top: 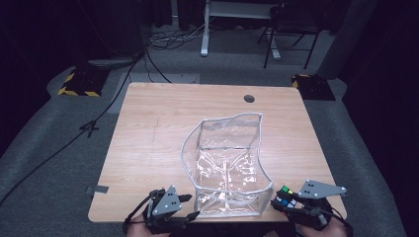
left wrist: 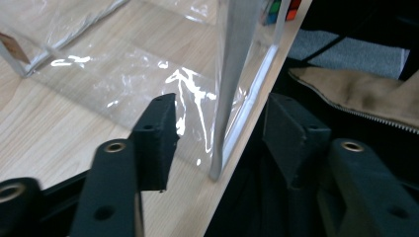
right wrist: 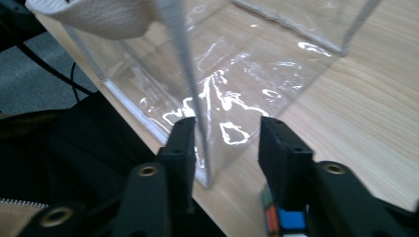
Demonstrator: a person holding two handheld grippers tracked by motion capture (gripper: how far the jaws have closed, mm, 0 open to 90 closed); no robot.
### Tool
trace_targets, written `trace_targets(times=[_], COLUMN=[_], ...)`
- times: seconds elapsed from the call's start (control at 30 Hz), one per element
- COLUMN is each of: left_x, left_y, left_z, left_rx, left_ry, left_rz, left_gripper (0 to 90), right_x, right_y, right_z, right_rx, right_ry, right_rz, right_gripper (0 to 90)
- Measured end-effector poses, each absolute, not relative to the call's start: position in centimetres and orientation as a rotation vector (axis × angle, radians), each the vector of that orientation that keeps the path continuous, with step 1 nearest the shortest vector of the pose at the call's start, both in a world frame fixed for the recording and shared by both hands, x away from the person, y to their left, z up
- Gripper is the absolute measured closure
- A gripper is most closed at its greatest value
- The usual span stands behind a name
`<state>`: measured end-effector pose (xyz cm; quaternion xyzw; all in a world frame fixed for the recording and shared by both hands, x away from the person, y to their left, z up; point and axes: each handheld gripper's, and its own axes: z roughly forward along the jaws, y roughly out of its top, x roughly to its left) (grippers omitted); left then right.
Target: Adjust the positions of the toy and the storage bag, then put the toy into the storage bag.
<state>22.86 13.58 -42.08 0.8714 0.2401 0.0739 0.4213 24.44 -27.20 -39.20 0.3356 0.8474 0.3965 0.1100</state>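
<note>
A clear plastic bag (top: 227, 163) with grey trim stands open on the wooden table (top: 148, 128), close to the near edge. It looks empty inside. A small puzzle cube (top: 285, 196) with coloured squares sits on the table just beside the bag's near right corner.

The left tongs (top: 190, 207) are spread wide at the bag's near left corner. In the left gripper view the grey corner seam (left wrist: 227, 89) runs down between the two jaws, but they are not pinching it yet. The right tongs (right wrist: 225, 148) are spread too, around the bag's near right corner seam (right wrist: 190, 89), and the cube (right wrist: 281, 217) lies just under one jaw.

So I think the job is only starting. Nothing is grabbed yet. The cube is outside the bag.

I can see no words or labels on the bag or the cube.
</note>
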Motion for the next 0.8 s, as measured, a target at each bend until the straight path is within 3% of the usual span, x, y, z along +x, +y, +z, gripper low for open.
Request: trace_targets(times=[0.33,0.53,0.8], left_x=[23.8,26.6,29.8], left_y=[17.1,18.6,19.6], left_z=[-43.3,-45.4,-47.8], left_rx=[2.144,2.203,2.260], left_ry=[0.752,0.925,1.078], left_rz=[0.220,0.286,0.254], left_gripper=[40.3,39.9,39.0], right_x=[26.1,26.8,27.6], right_y=[-29.5,-30.3,-30.2], right_z=[-40.6,-41.1,-41.5], right_rx=[1.111,1.160,1.162], right_ry=[2.497,2.498,2.550], right_rz=[1.045,0.980,0.863], right_gripper=[35.9,31.7,26.7])
